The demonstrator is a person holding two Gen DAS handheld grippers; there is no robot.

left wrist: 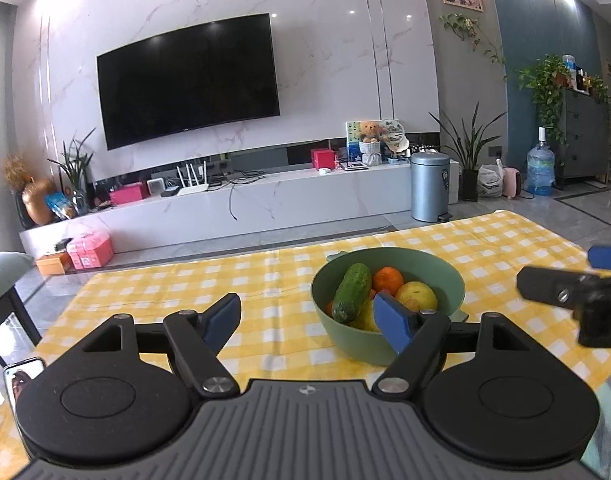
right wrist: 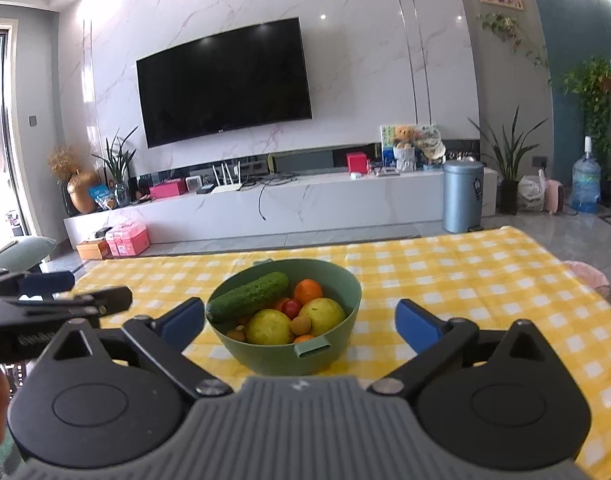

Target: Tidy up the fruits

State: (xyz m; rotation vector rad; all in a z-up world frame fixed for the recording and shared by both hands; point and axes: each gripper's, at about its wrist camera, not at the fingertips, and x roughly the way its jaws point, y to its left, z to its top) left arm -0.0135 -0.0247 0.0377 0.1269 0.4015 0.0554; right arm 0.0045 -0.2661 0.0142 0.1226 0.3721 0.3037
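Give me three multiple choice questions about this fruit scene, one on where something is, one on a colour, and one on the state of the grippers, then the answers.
1. Where does the cucumber lie?
A. on the cloth beside the bowl
B. in the bowl, on top of the other fruit
C. between the right gripper's fingers

2. What colour is the bowl?
A. green
B. white
C. red

3. How do the left gripper and right gripper stand?
A. both shut on fruit
B. one open, one shut
C. both open and empty

Answers: 1 B, it rests across the pile inside the rim. 2 A, its wall and handle are green. 3 C, each pair of blue pads stands wide apart, holding nothing.
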